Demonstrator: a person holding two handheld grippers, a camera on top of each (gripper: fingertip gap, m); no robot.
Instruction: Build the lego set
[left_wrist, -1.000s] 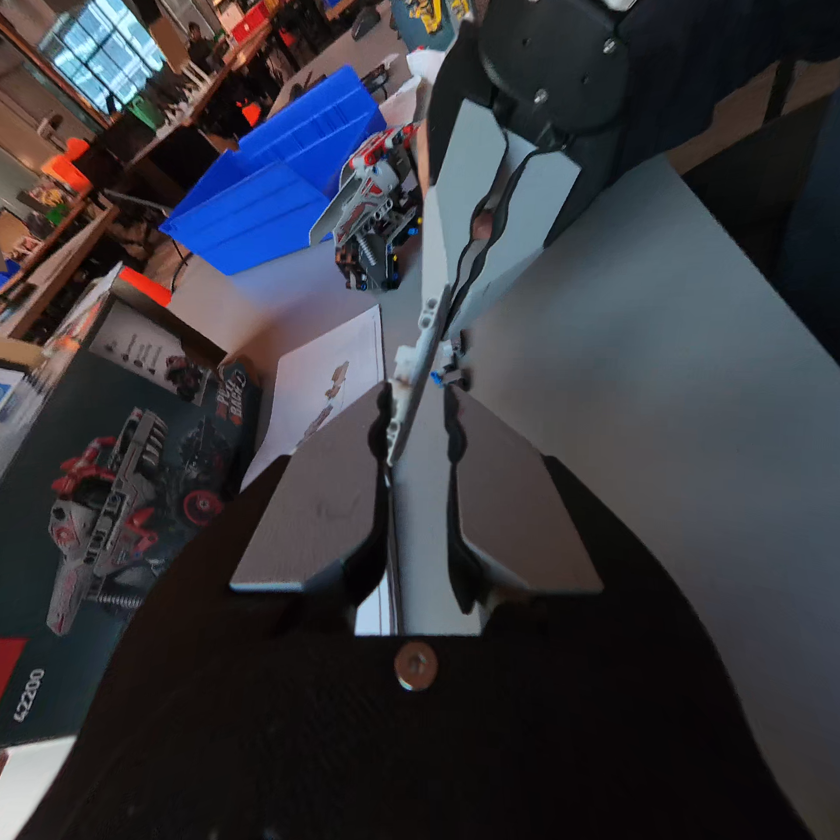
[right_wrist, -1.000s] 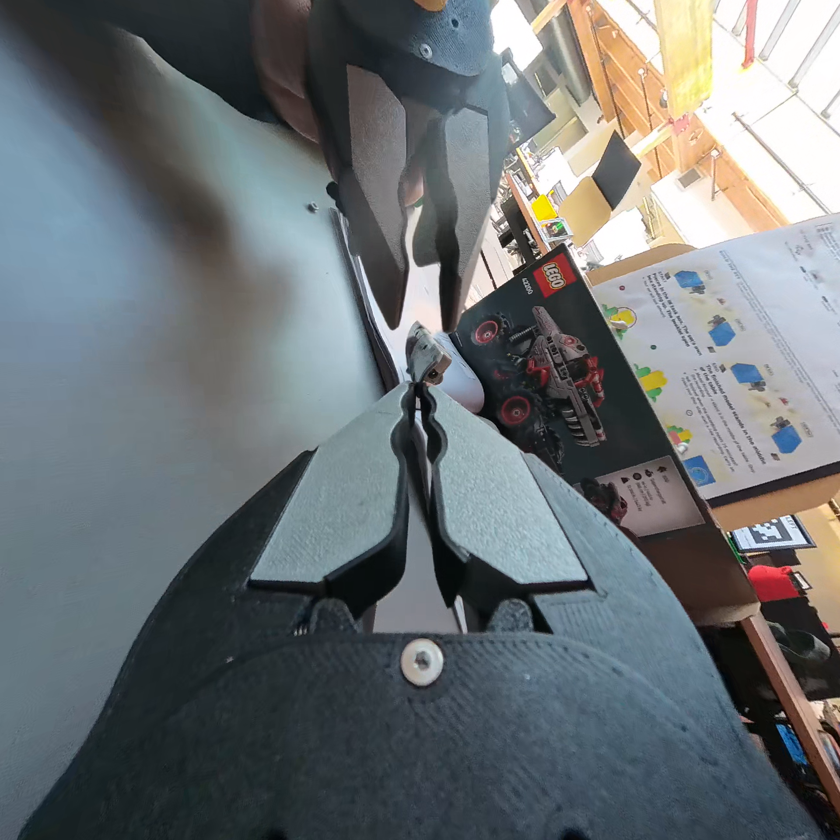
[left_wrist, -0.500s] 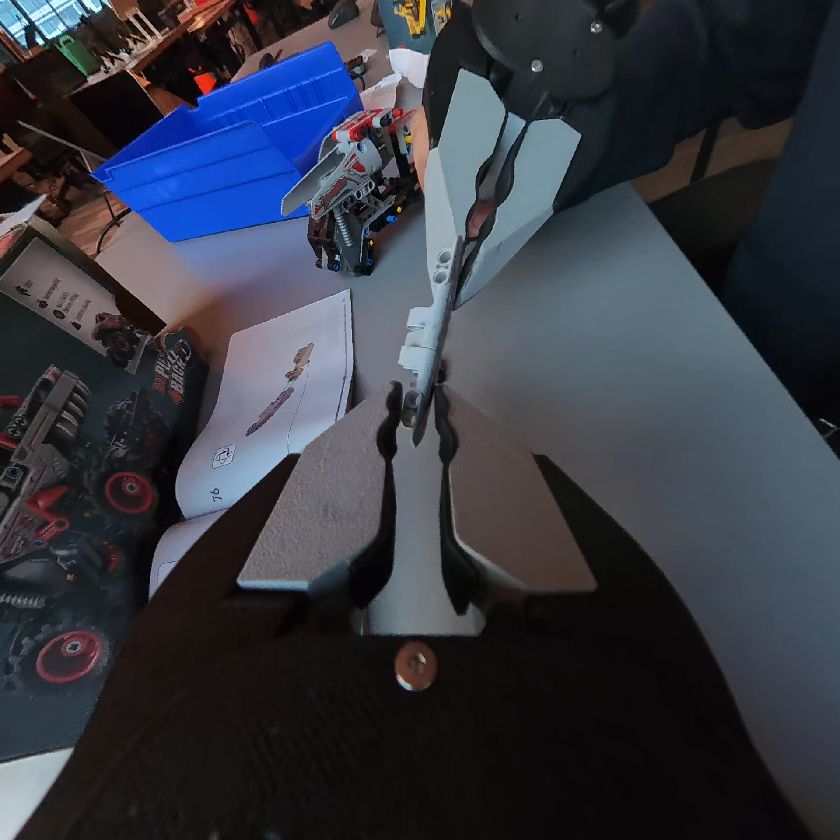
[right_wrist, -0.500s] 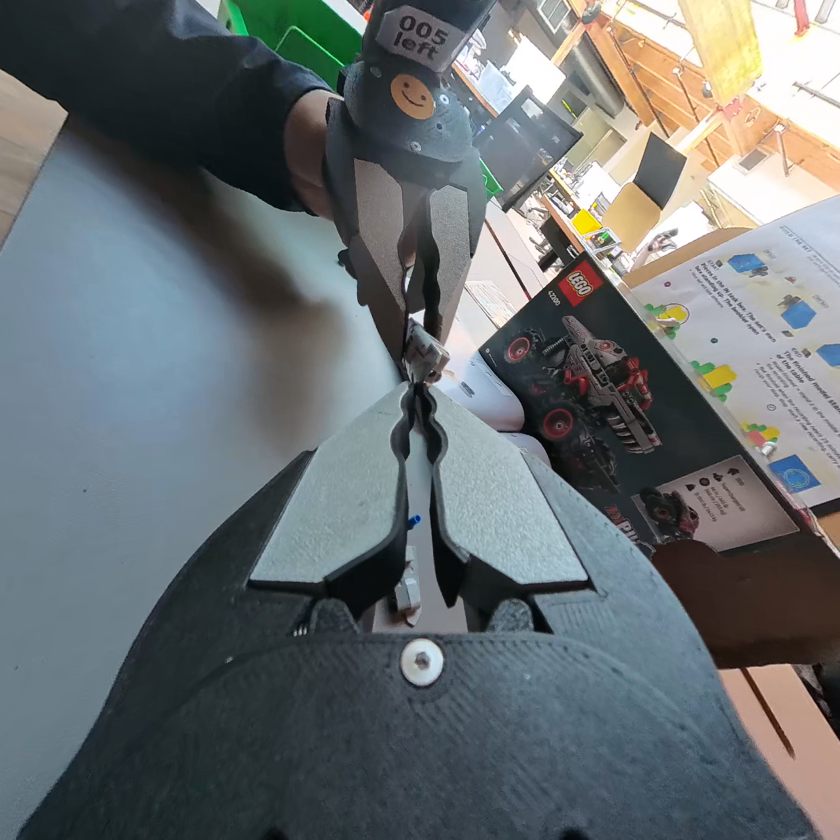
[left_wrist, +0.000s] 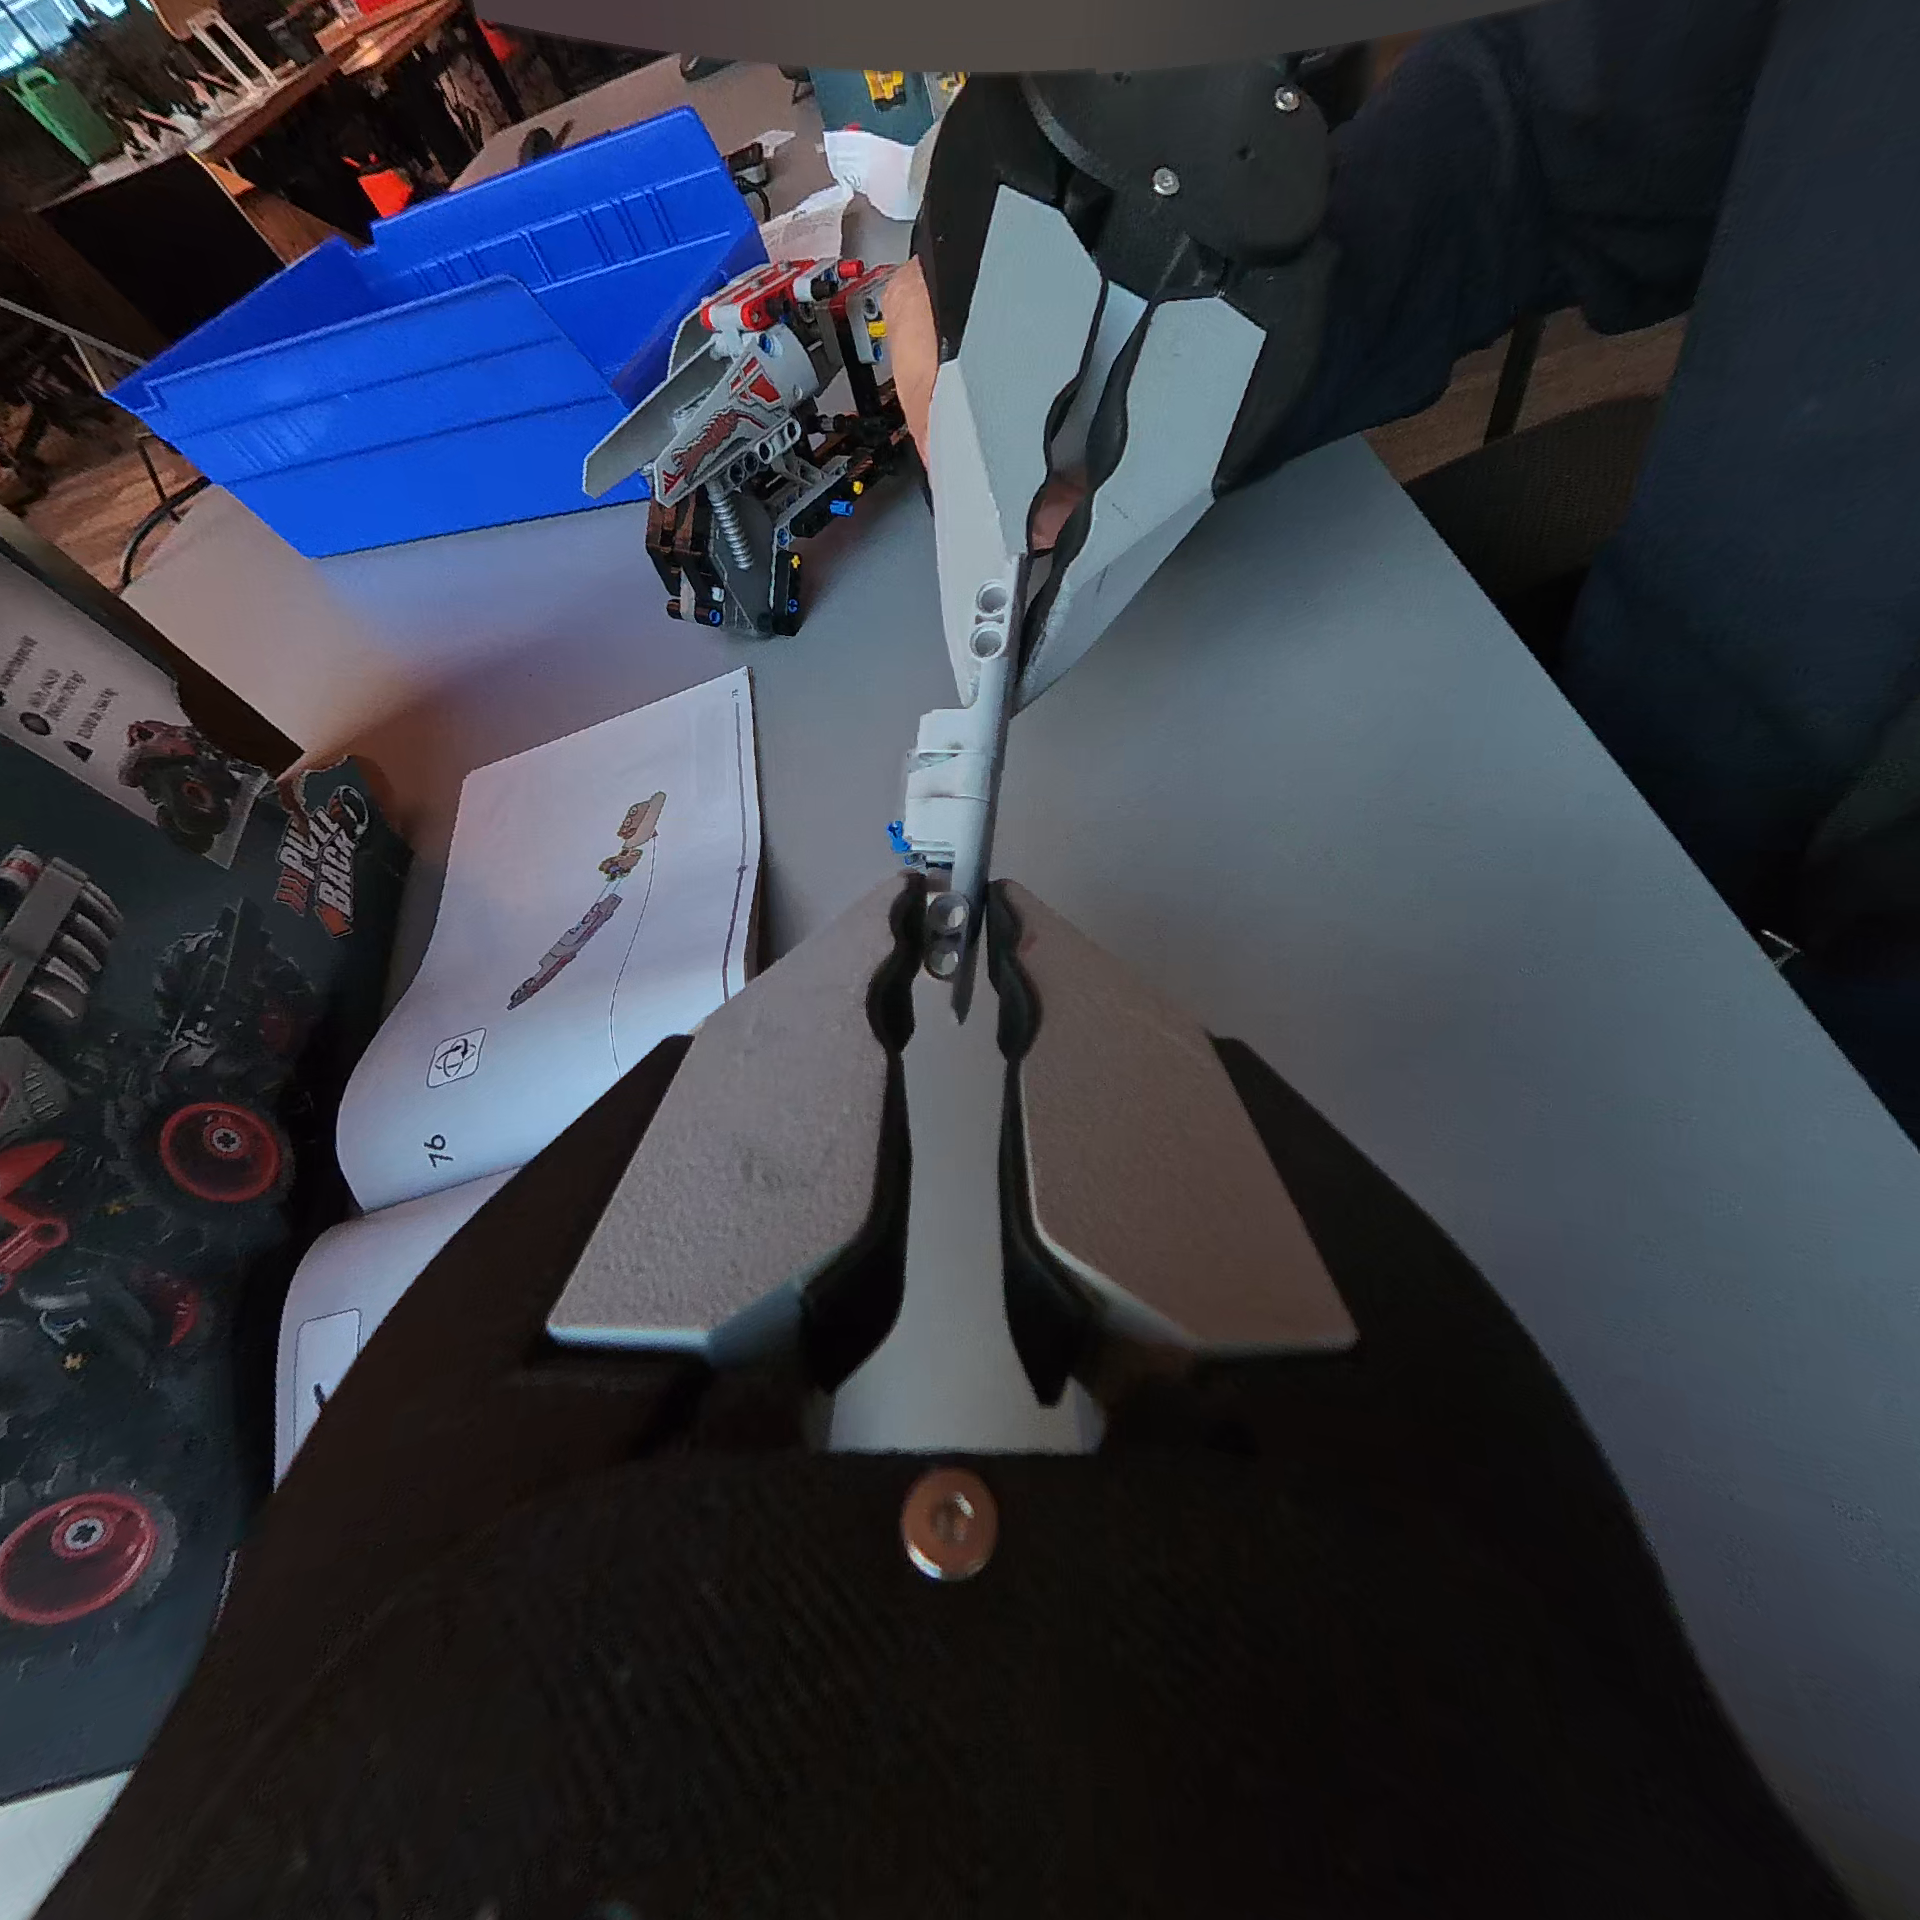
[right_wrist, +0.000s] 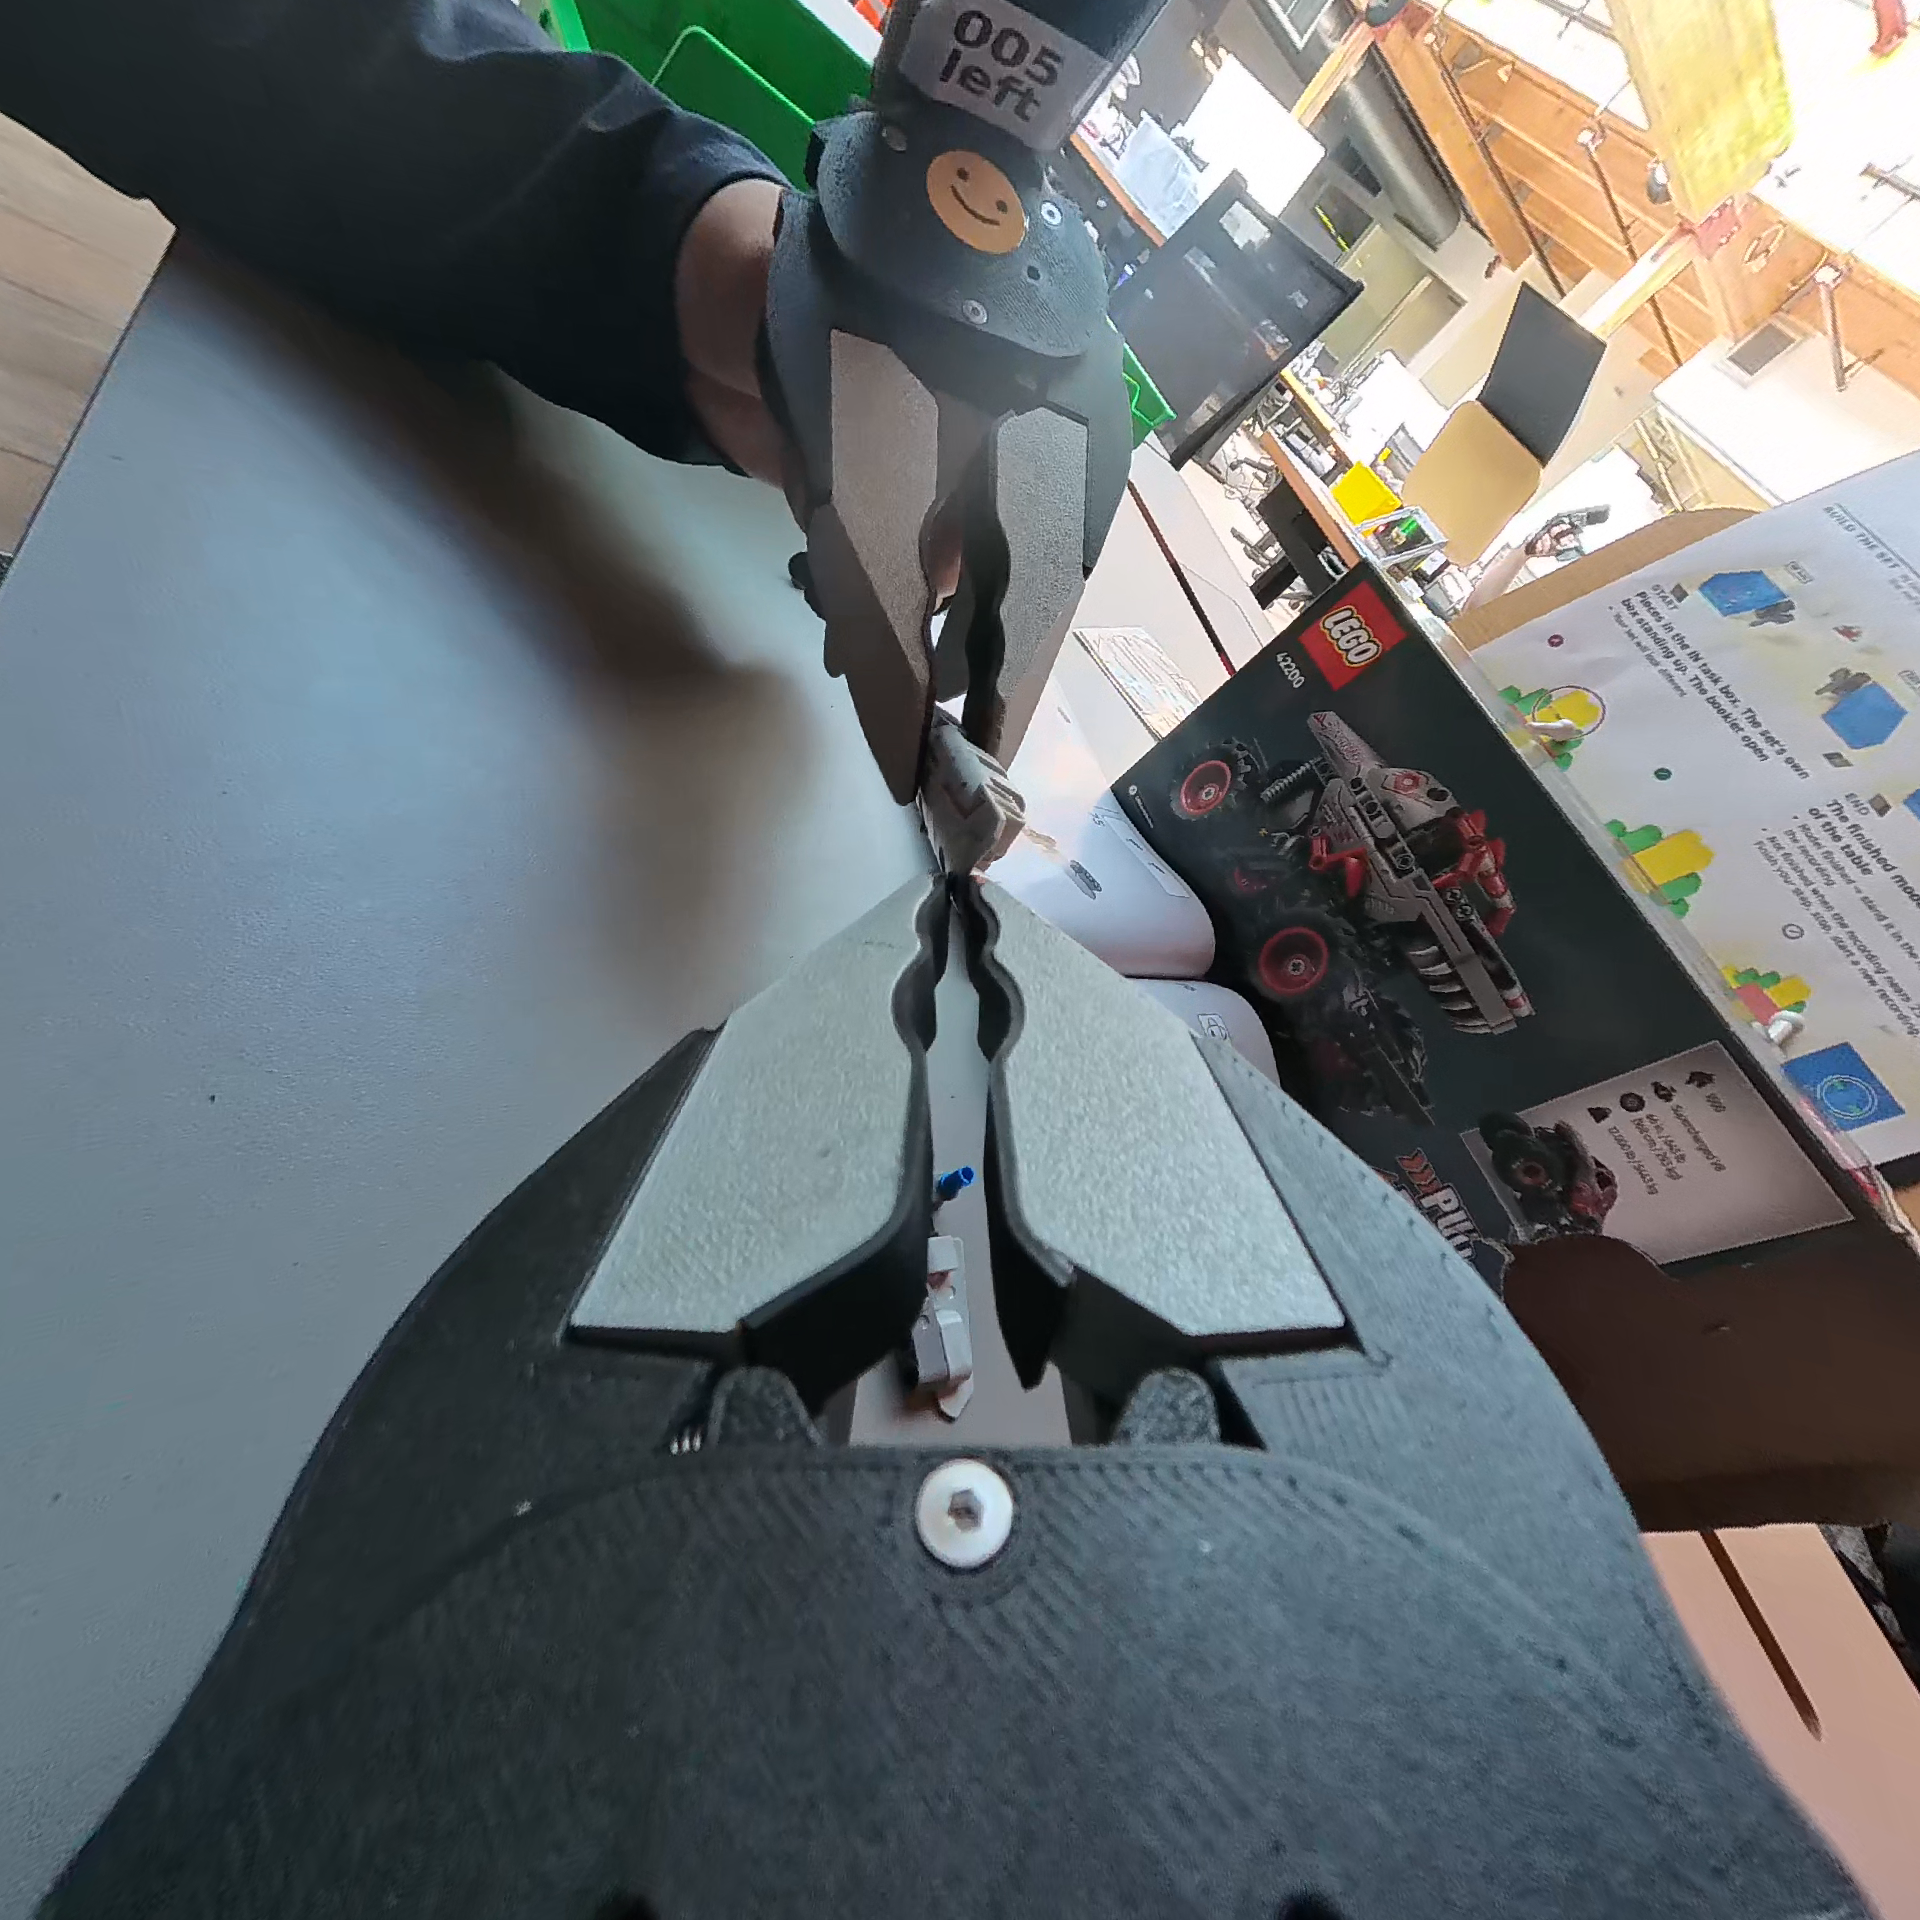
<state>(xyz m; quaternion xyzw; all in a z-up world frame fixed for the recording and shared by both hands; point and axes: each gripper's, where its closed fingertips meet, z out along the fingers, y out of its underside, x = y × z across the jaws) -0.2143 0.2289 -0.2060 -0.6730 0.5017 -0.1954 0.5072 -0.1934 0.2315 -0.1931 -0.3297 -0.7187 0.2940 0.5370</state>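
Observation:
A long white lego panel (left_wrist: 971, 727) is held in the air between my two grippers, above the grey table (left_wrist: 1351, 831). My left gripper (left_wrist: 951, 940) is shut on the panel's near end, which has two grey pin holes. My right gripper (left_wrist: 1023, 623) comes in from the far side and is shut on the other end. In the right wrist view my right gripper (right_wrist: 958, 894) pinches the panel (right_wrist: 971, 795), and the left gripper (right_wrist: 951, 764) grips it from above. The partly built grey, red and black truck model (left_wrist: 758, 457) stands farther back.
An open instruction booklet (left_wrist: 582, 935) lies to the left, with the set's box (left_wrist: 156, 1091) beside it. A blue bin (left_wrist: 416, 384) lies behind the model. A blue pin (right_wrist: 954, 1179) and a small grey piece (right_wrist: 940, 1340) lie on the table under my right gripper.
My left gripper's jaws have narrowed onto the near end of the panel. Both grippers have shifted and tilted together with the panel, and the right gripper has kept its hold.

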